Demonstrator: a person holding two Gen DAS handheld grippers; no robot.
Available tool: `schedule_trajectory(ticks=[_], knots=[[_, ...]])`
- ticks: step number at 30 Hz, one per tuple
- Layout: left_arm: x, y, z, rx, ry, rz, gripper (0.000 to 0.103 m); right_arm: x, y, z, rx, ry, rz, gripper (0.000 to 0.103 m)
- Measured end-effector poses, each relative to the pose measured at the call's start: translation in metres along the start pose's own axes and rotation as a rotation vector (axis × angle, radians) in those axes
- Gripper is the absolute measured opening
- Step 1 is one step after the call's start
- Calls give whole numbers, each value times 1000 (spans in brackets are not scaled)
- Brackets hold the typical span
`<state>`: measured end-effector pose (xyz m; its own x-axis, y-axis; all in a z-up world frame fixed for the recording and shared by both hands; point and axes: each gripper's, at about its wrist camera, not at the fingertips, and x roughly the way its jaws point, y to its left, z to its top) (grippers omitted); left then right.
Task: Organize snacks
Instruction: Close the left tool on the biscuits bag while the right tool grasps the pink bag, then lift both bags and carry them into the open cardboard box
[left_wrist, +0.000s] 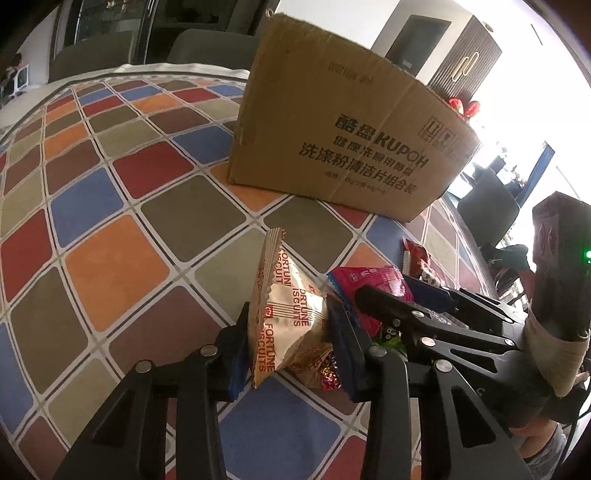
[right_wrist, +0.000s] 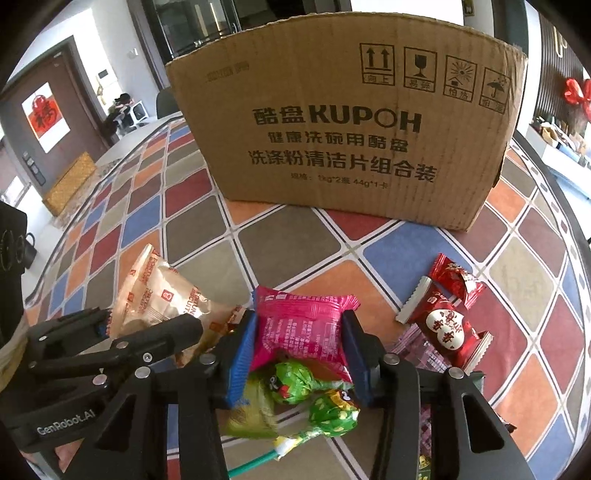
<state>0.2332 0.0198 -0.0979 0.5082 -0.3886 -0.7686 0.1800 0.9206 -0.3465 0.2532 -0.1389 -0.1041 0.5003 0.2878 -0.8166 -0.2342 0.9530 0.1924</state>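
My left gripper (left_wrist: 291, 343) is shut on a gold Fortune Biscuits packet (left_wrist: 288, 317), held upright just above the chequered tablecloth. My right gripper (right_wrist: 299, 343) is shut on a pink snack packet (right_wrist: 301, 326); it also shows in the left wrist view (left_wrist: 373, 284). The gold packet (right_wrist: 159, 295) and the left gripper (right_wrist: 147, 332) show at the left of the right wrist view. A brown KUPOH cardboard box (right_wrist: 343, 140) stands upright behind both, also in the left wrist view (left_wrist: 347, 125). Green-wrapped lollipops (right_wrist: 314, 391) lie under the pink packet.
Red wrapped sweets (right_wrist: 443, 314) lie to the right of my right gripper, with a clear pink-dotted bag (right_wrist: 417, 350) under them. The round table's tablecloth (left_wrist: 110, 184) stretches to the left. Chairs stand behind the table's far edge.
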Motion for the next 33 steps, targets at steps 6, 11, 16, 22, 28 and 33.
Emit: schedule_trajectory(ticks=[6, 11, 16, 22, 28, 33], knots=[[-15, -8, 3, 25, -42, 24, 39, -17, 2, 2, -2, -52, -6, 46], [-29, -17, 6, 57, -82, 48, 39, -36, 4, 6, -9, -96, -11, 46], [-45, -25, 10, 82, -125, 63, 39, -55, 5, 8, -8, -138, -11, 46], [-67, -36, 19, 107, -183, 60, 39, -78, 6, 12, -5, -194, -12, 46], [-89, -48, 30, 135, -245, 59, 39, -103, 8, 19, -14, -266, -20, 46], [-104, -59, 45, 166, -297, 63, 39, -121, 11, 28, -18, -318, -27, 46]])
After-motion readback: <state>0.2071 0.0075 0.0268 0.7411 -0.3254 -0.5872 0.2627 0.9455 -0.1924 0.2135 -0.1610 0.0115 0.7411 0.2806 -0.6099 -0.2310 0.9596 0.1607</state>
